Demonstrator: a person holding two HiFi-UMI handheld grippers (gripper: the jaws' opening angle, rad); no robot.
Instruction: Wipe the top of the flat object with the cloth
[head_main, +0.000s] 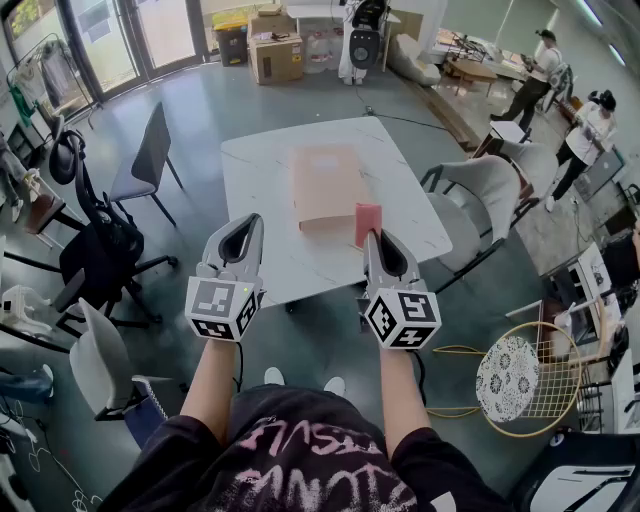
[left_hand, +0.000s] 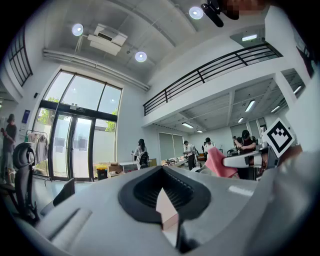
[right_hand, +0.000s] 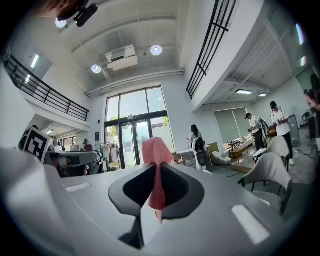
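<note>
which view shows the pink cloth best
The right gripper view: the pink cloth sits pinched between that gripper's jaws. Head view shows only its top above the right gripper; left gripper view shows it small, sideways.

My left gripper (head_main: 251, 222) points forward, jaws together, nothing between them. My right gripper (head_main: 374, 238), level beside it, pinches the cloth (head_main: 367, 218).

Open tabletop (head_main: 260, 170) rings the flat object (head_main: 328, 185); a chair (head_main: 150, 150) stands off its left side, a draped chair (head_main: 490, 190) its right.

The flat object (head_main: 326, 186) lies on the table (head_main: 256, 168).
</note>
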